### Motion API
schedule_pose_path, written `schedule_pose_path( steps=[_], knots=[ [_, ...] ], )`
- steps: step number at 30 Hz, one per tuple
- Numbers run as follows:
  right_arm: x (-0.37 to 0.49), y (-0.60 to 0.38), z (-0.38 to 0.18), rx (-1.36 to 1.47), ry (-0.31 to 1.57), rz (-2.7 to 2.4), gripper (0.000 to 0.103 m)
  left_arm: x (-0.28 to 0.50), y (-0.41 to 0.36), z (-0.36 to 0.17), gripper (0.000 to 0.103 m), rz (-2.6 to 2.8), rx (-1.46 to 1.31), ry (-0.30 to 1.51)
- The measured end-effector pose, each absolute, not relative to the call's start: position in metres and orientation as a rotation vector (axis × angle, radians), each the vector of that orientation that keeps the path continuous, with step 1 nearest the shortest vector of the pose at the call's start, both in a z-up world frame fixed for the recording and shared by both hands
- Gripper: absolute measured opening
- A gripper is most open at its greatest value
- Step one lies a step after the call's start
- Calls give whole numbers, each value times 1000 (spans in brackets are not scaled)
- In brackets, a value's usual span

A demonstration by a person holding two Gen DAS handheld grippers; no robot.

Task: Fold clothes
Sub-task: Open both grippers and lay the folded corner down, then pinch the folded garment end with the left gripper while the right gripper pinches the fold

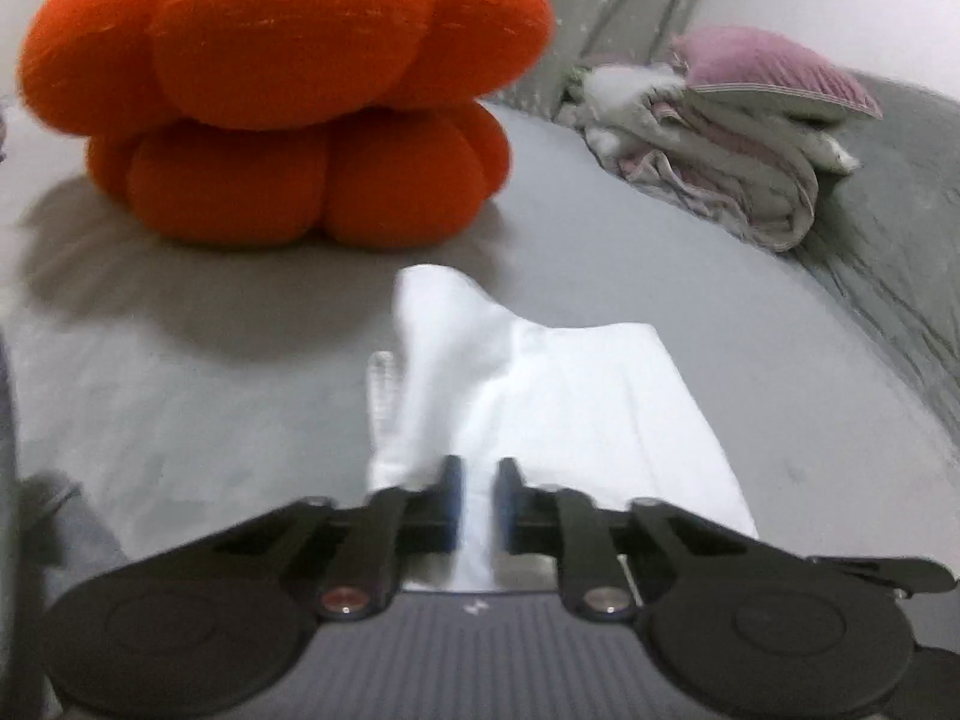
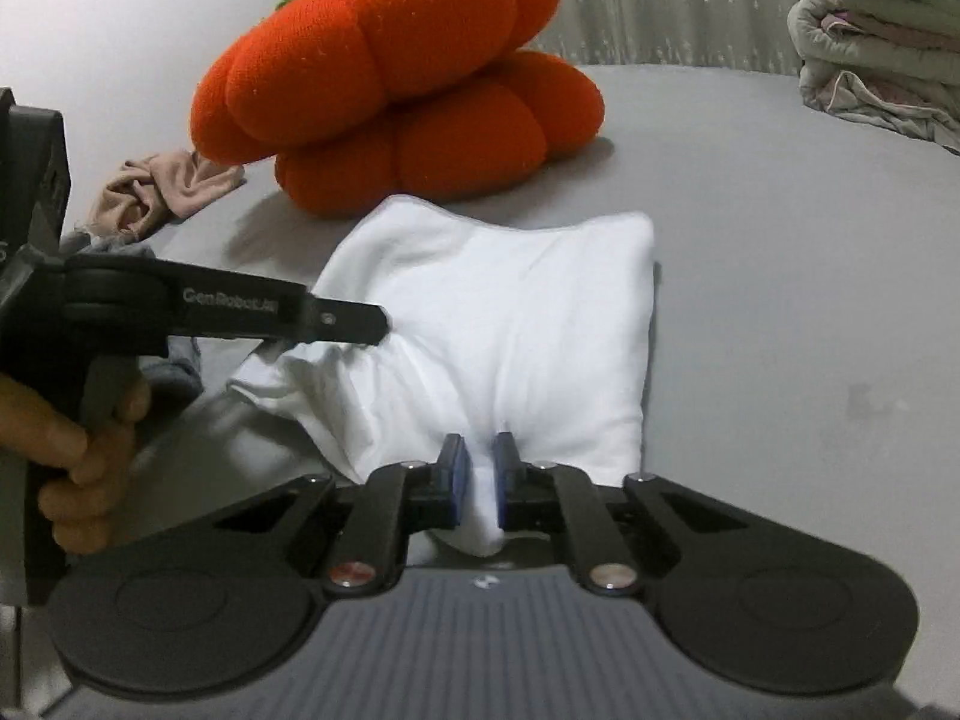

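A white garment (image 2: 498, 324) lies partly folded on the grey bed sheet (image 2: 780, 300). Its near edge is pinched between the blue pads of my right gripper (image 2: 478, 462), which is shut on it. In the right wrist view the left gripper (image 2: 384, 324) reaches in from the left, its tip at the garment's left edge, with a person's hand on its handle. In the left wrist view the left gripper (image 1: 478, 480) is shut on a fold of the white garment (image 1: 540, 396), which rises toward the pads.
A big orange pumpkin-shaped cushion (image 2: 390, 78) stands just behind the garment. A crumpled beige cloth (image 2: 162, 192) lies to its left. Folded bedding with a purple pillow (image 1: 768, 72) is stacked at the back right, and a grey blanket (image 1: 900, 228) lies beside it.
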State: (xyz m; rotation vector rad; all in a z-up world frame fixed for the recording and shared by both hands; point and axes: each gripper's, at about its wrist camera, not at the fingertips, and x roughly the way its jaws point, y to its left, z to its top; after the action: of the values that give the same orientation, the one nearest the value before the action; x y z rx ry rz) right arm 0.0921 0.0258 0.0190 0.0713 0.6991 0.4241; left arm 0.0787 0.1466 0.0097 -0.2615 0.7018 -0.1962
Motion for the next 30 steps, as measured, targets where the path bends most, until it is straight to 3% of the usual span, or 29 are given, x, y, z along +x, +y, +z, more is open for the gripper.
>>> schedule_pose_path(
  steps=[6, 9, 21, 27, 29, 30],
  knots=[
    [88, 22, 23, 93, 684, 435, 8, 65, 149, 26, 5, -173, -257, 698],
    [90, 21, 37, 111, 634, 451, 23, 56, 151, 34, 7, -197, -277, 675],
    [78, 93, 33, -248, 528, 581, 23, 74, 173, 1, 6, -202, -501, 735],
    [77, 117, 24, -470, 488, 555, 21, 75, 178, -2, 6, -207, -534, 744],
    [71, 121, 22, -557, 458, 556, 3, 74, 179, -2, 5, -205, -527, 746],
    [68, 120, 23, -591, 445, 557, 3, 75, 179, -1, 3, -201, -522, 748]
  ],
)
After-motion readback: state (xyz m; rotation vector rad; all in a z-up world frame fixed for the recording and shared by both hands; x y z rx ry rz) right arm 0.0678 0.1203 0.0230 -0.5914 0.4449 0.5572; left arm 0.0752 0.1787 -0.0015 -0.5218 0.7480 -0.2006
